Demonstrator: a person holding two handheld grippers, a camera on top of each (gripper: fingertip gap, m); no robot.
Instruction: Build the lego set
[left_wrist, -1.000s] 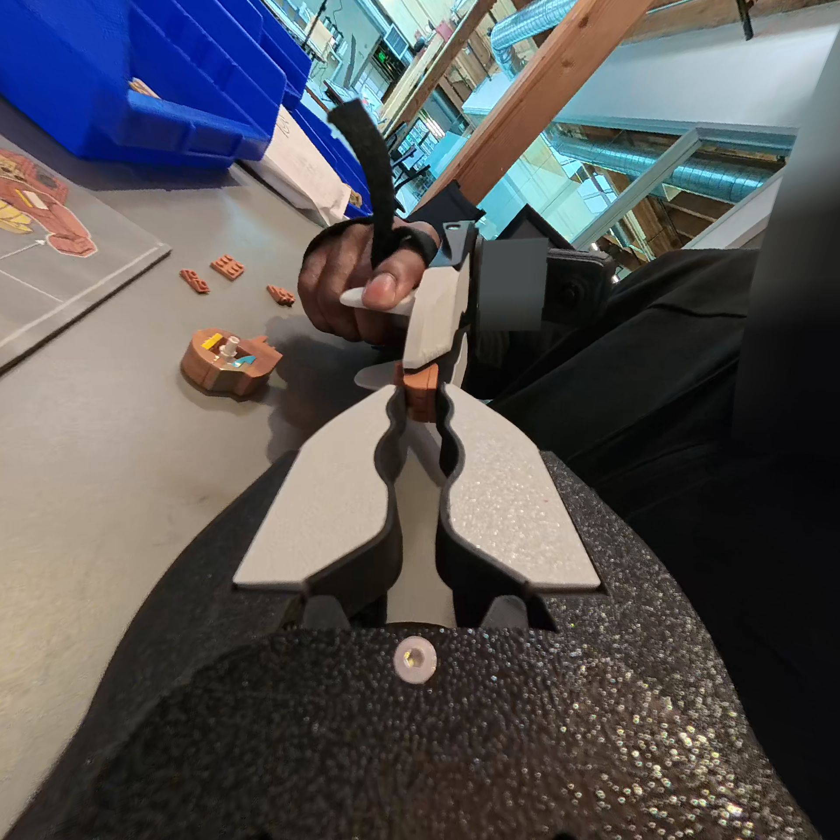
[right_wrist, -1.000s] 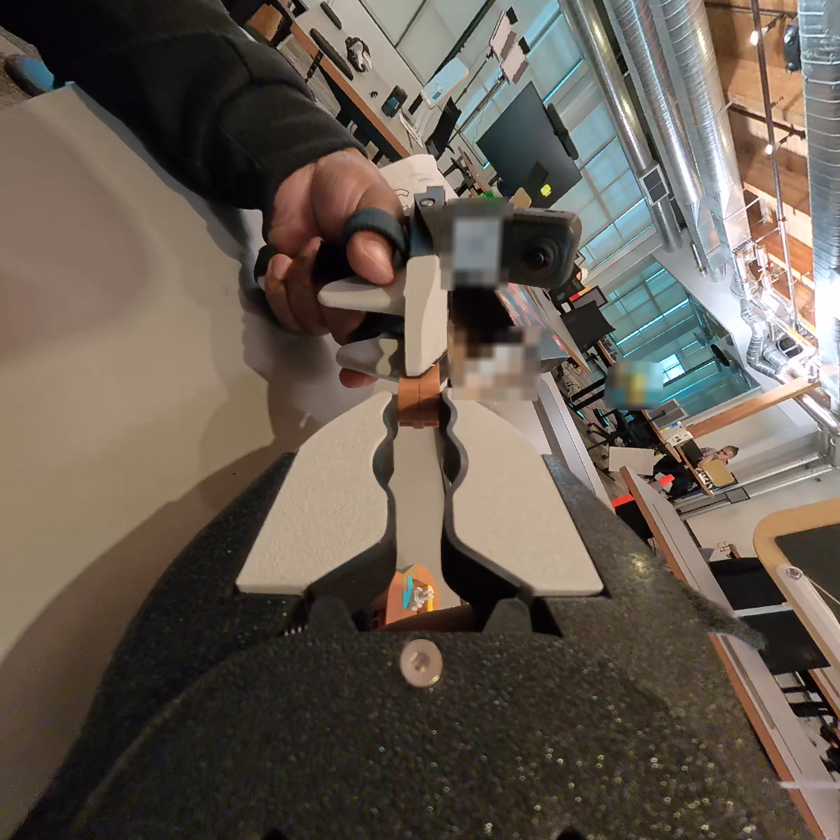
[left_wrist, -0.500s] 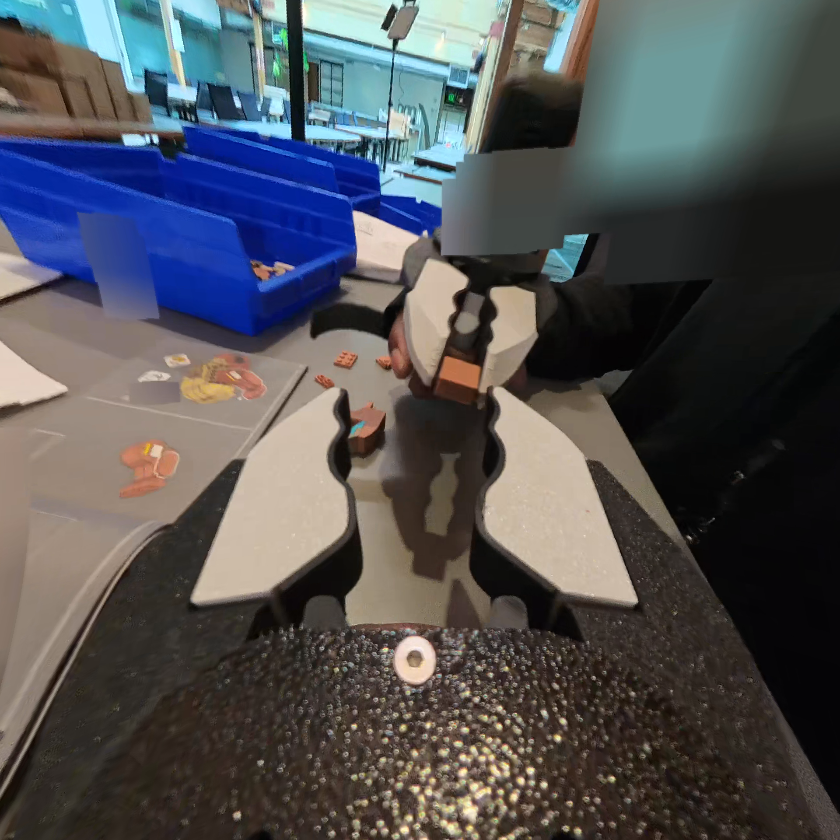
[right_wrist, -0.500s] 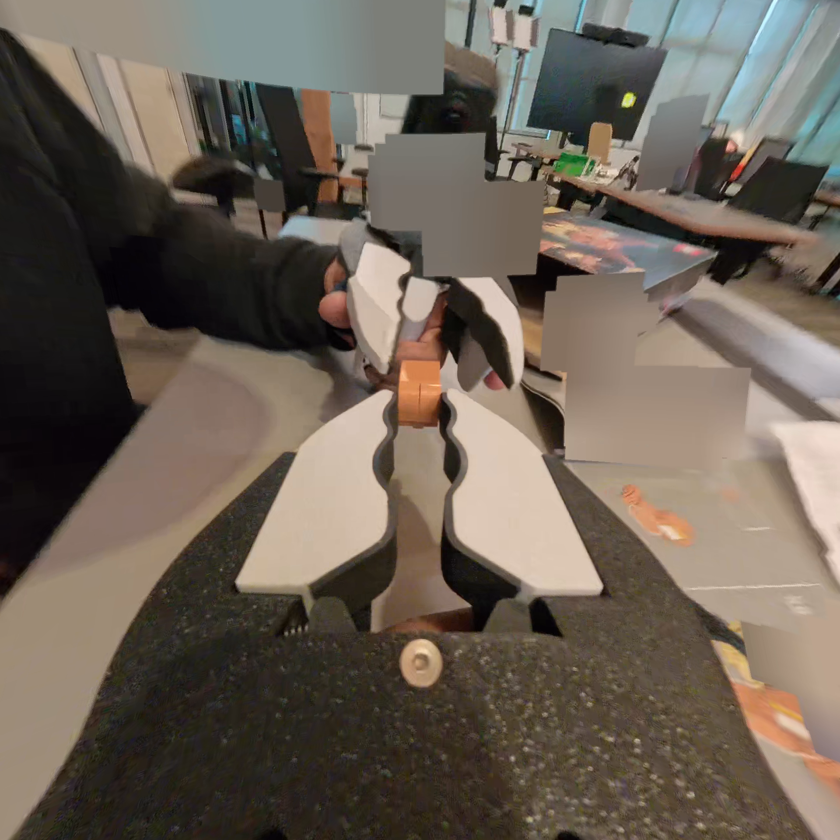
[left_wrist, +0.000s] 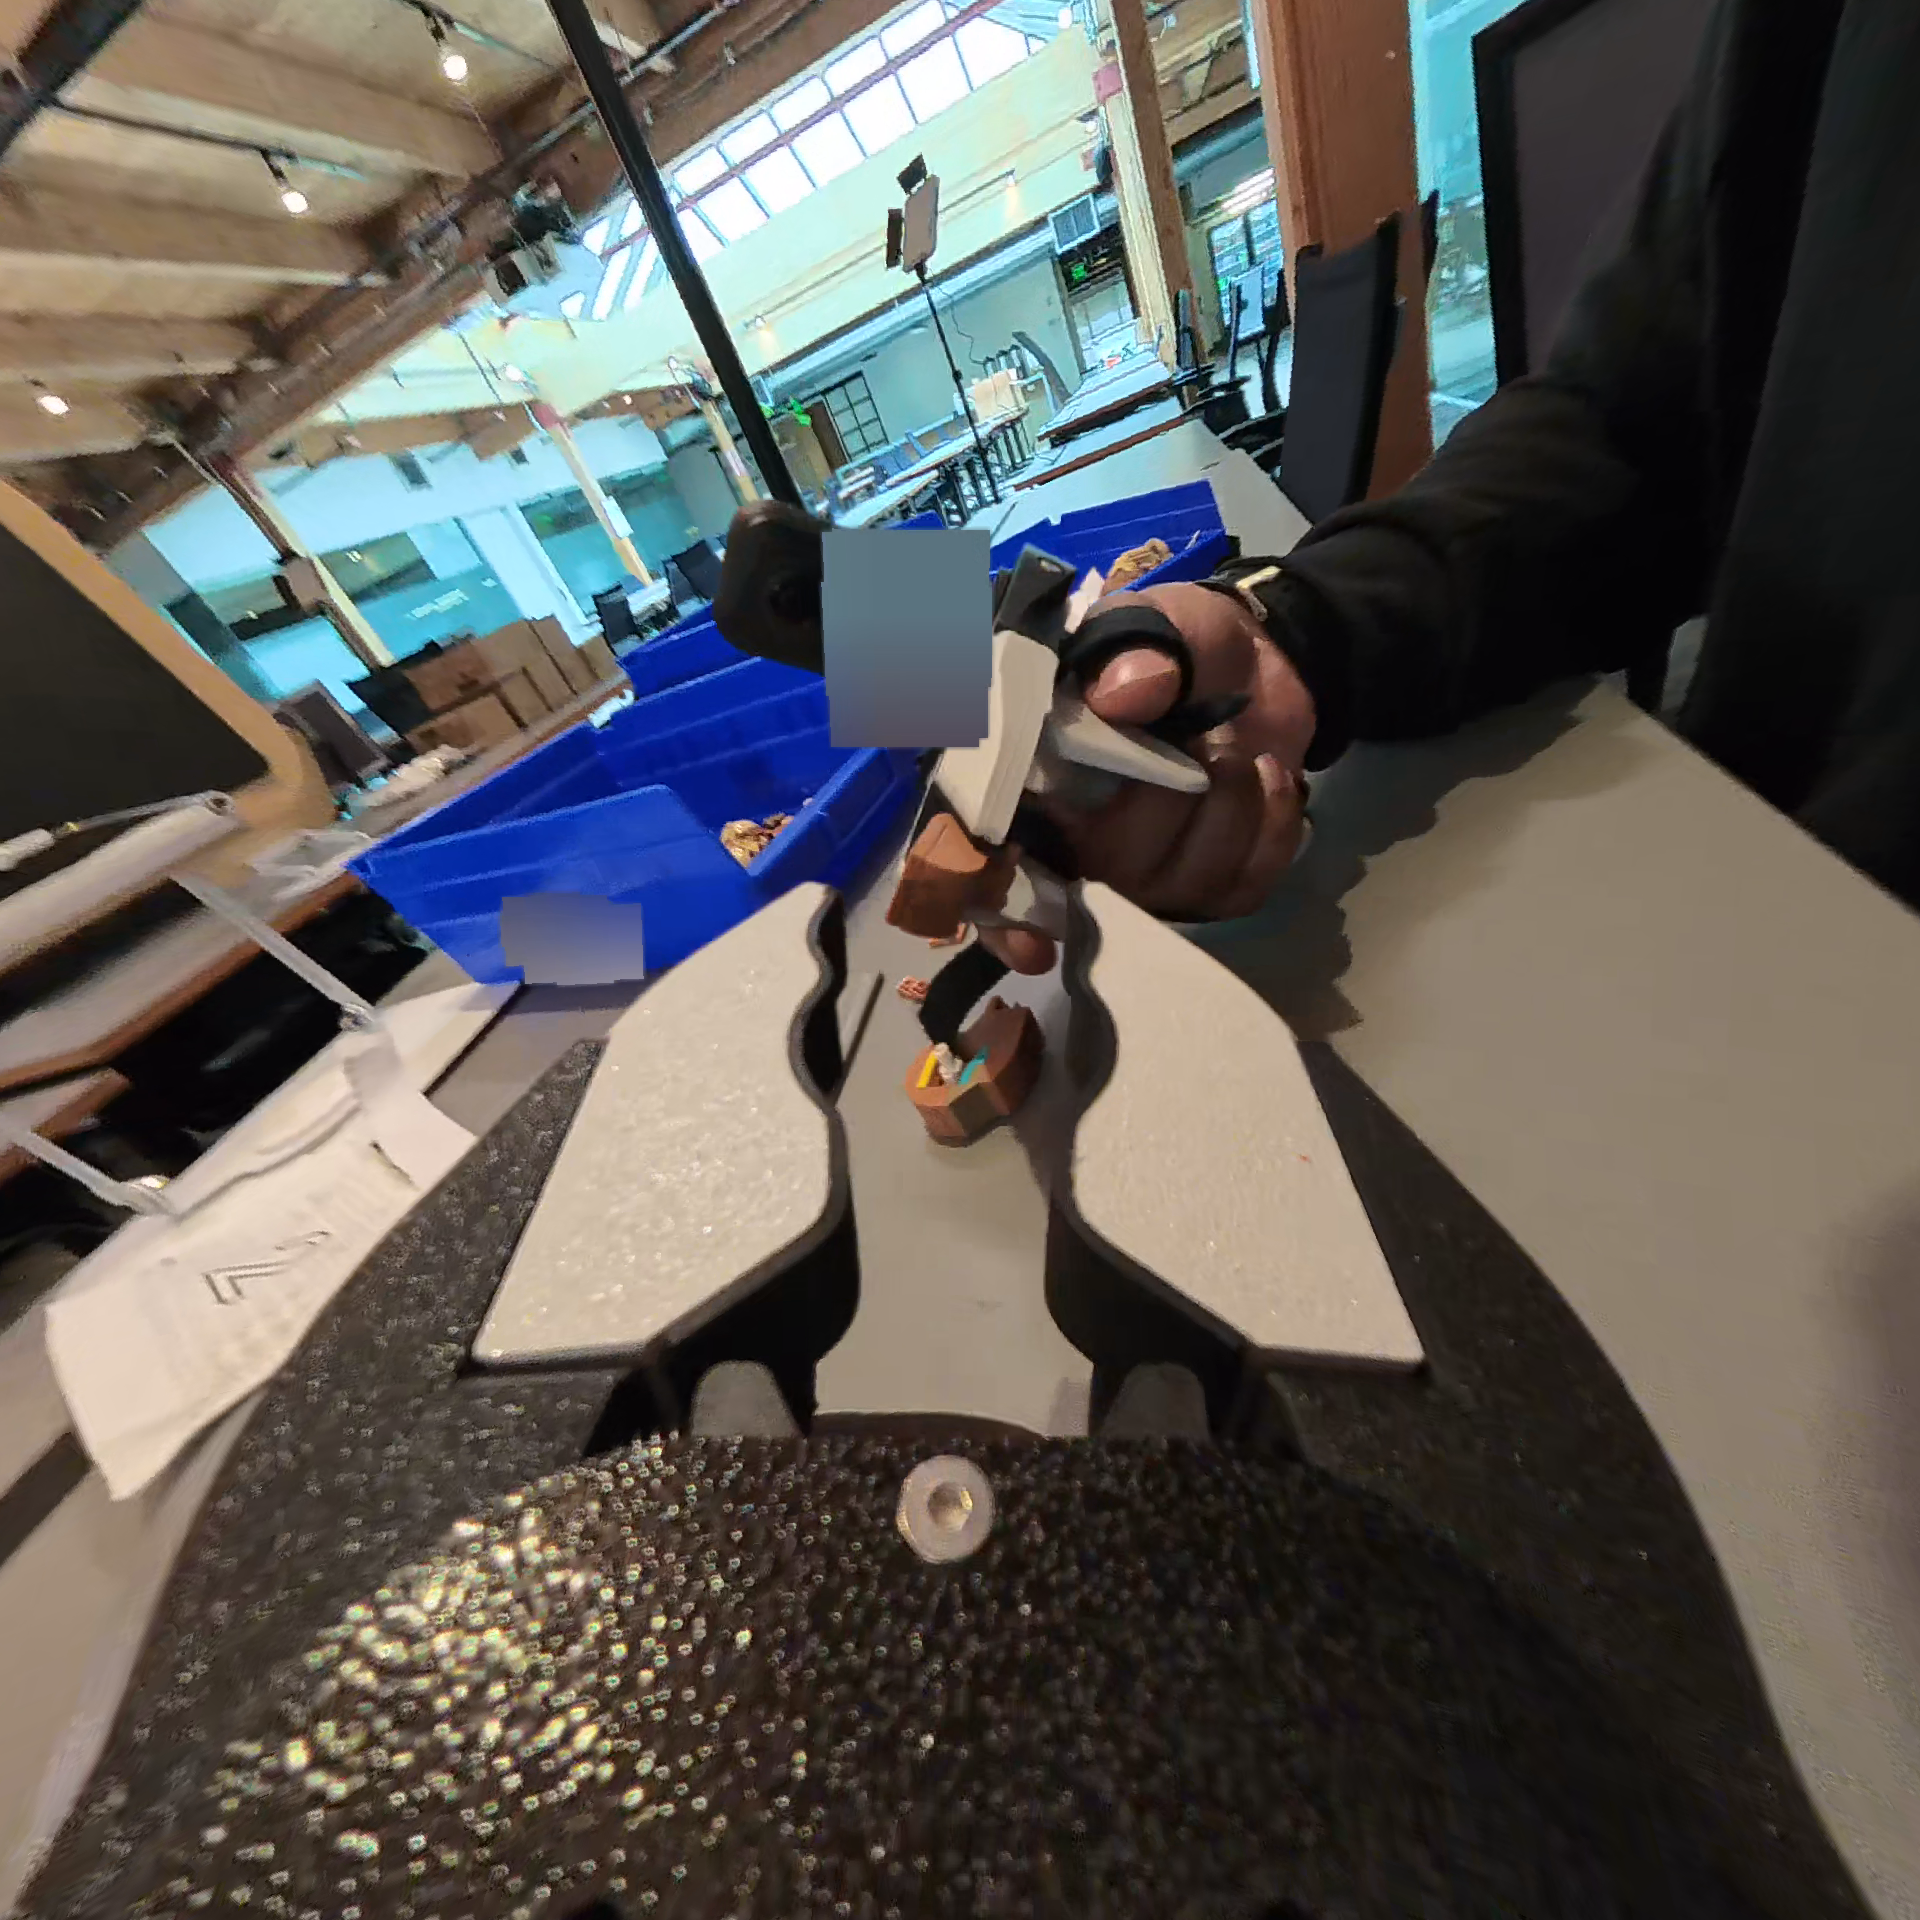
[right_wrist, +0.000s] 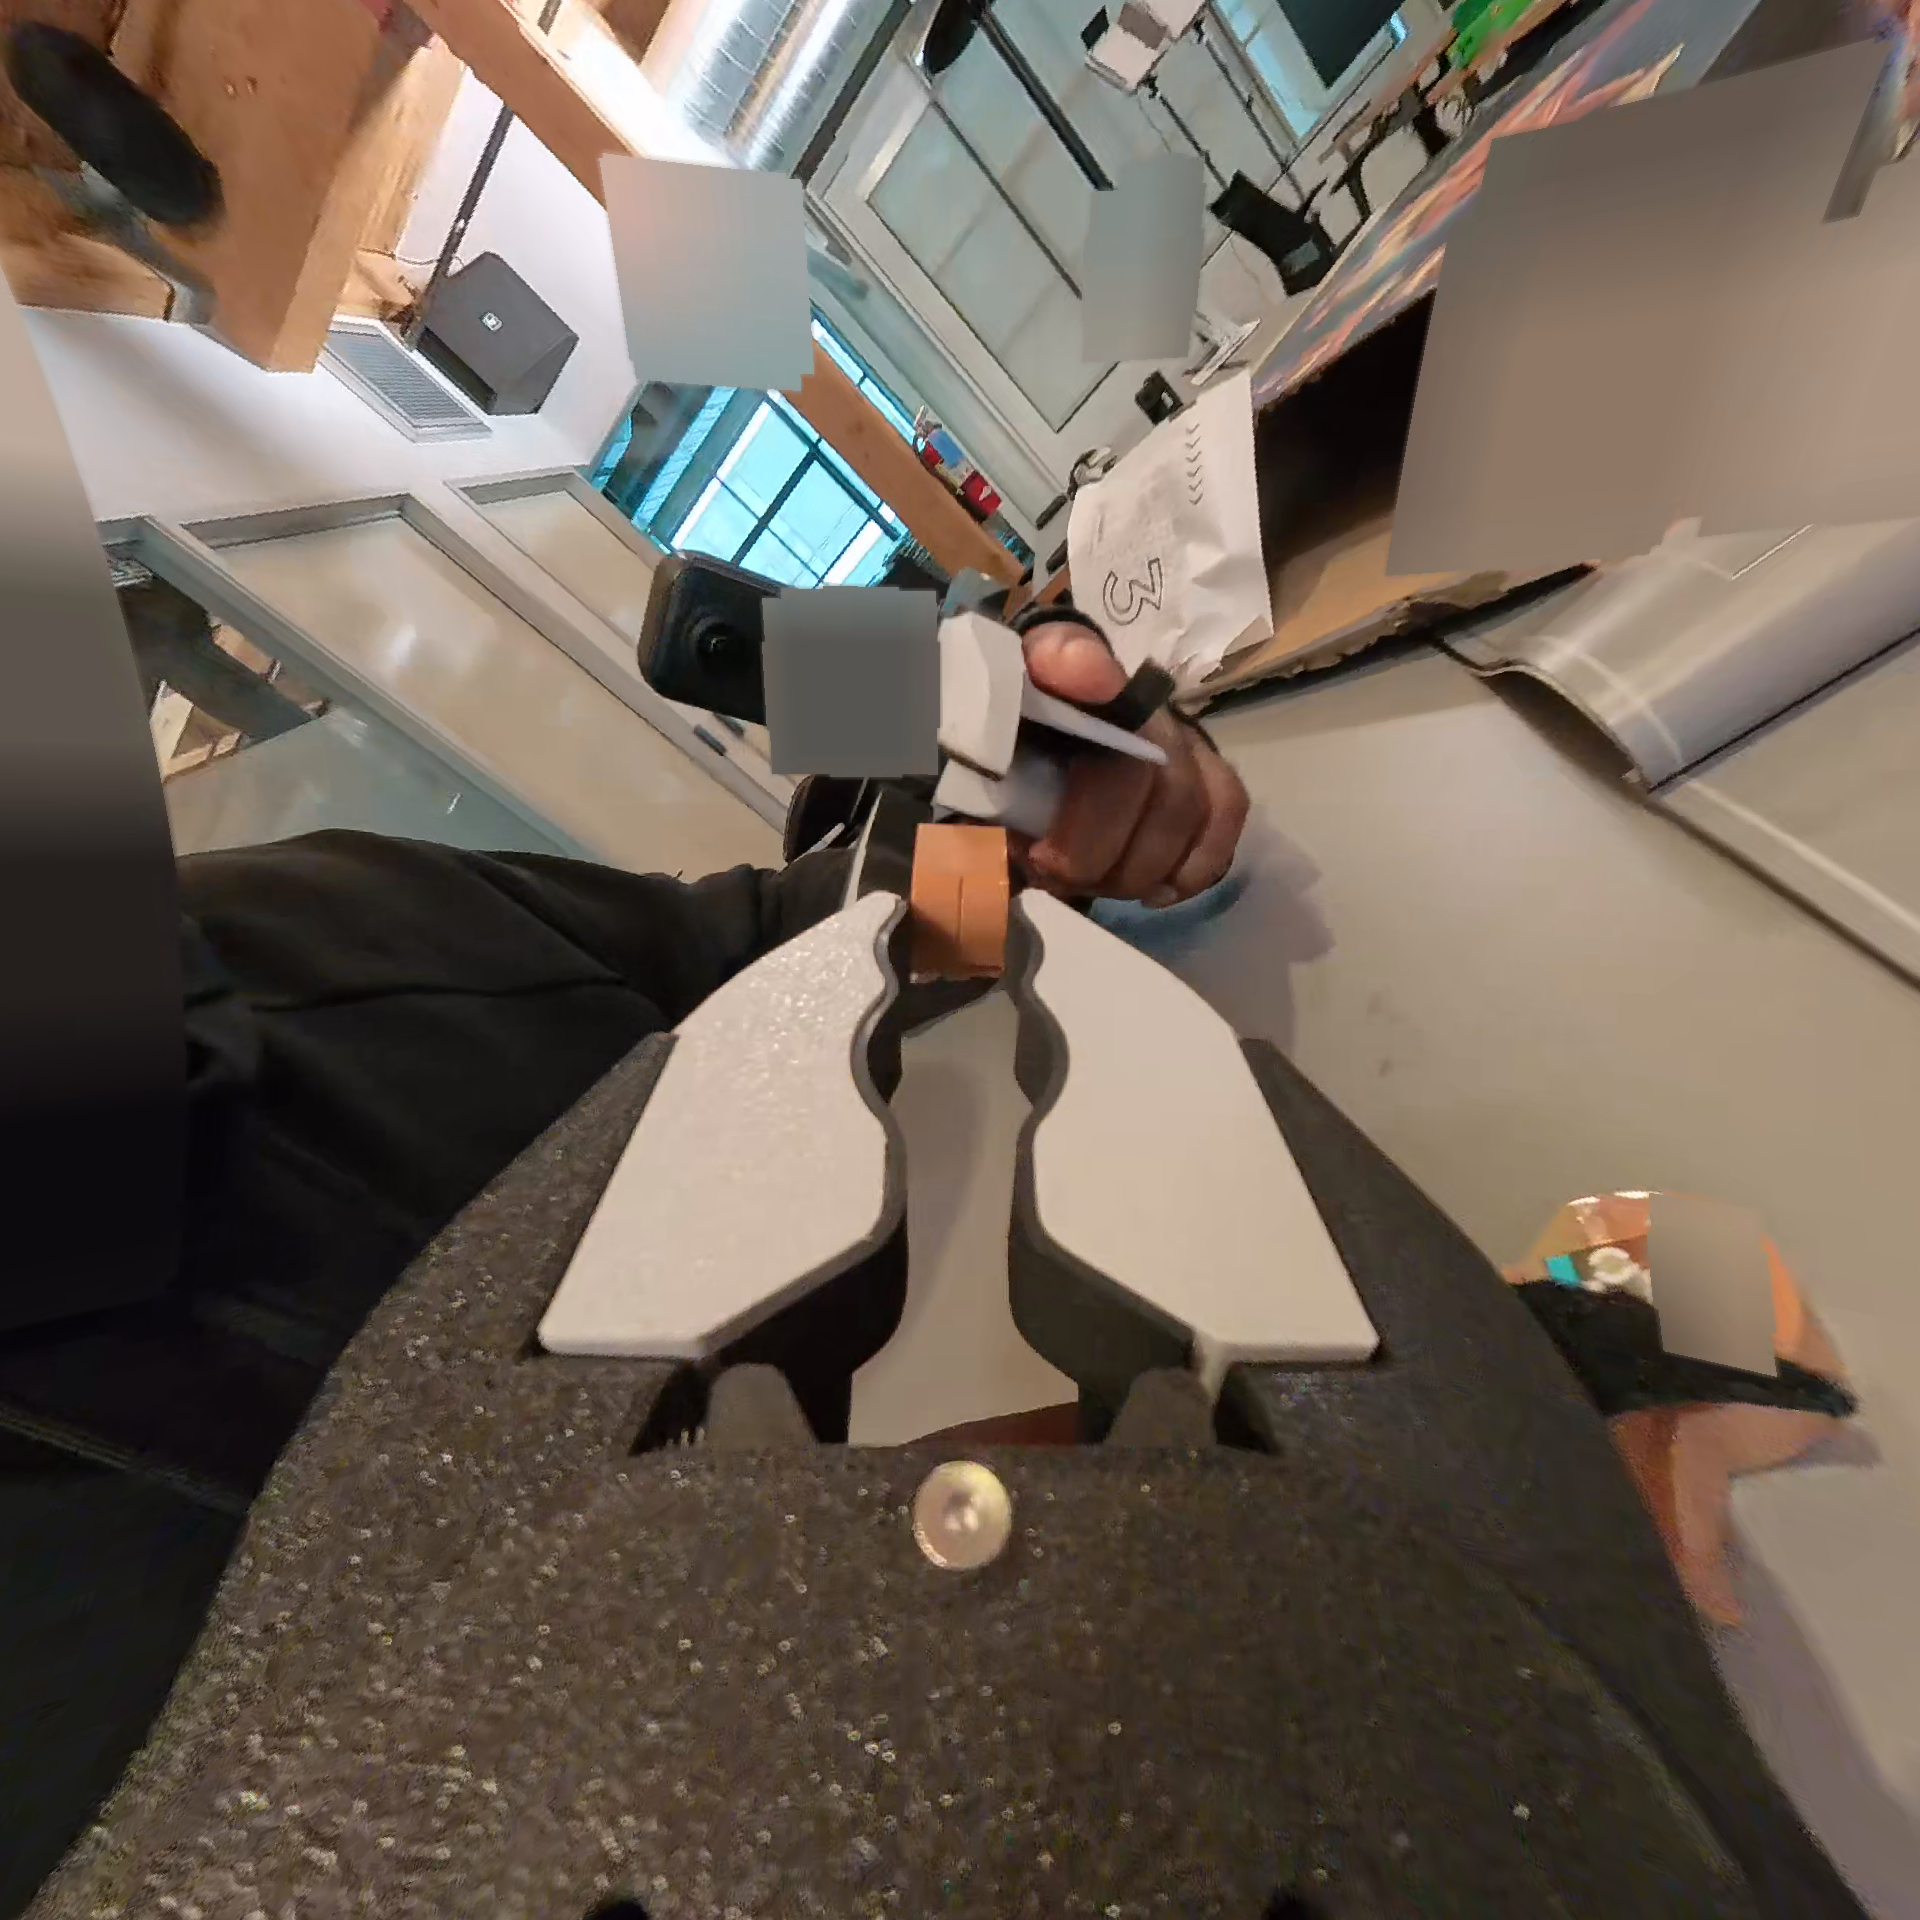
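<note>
My right gripper (right_wrist: 958, 920) is shut on a small brown block (right_wrist: 958, 883); both pads press its sides and hold it in the air. The left wrist view shows the same block (left_wrist: 940, 878) at the tips of the right gripper (left_wrist: 997, 748). My left gripper (left_wrist: 951, 914) is open and empty, a short way back from that block. A brown assembly with yellow and teal parts (left_wrist: 971, 1081) stands on the grey table (left_wrist: 1558, 1039), below and between my left fingers. It also shows at the lower right of the right wrist view (right_wrist: 1590, 1247). The left gripper (right_wrist: 971, 717) appears beyond the block.
Blue bins (left_wrist: 582, 862) holding brown parts stand at the back. Small red-brown bricks (left_wrist: 912, 987) lie on the table. White printed sheets (left_wrist: 239, 1278) lie at the left. A white paper bag (right_wrist: 1174, 540) and a cardboard box (right_wrist: 1340, 468) sit farther off. A black sleeve (left_wrist: 1507, 520) reaches in from the right. Less than 4 cm separates the two grippers' tips.
A second ago both grippers were shut on the brown block. My left gripper let go, opened and drew back; the right gripper kept the block. Both views have swung round.
</note>
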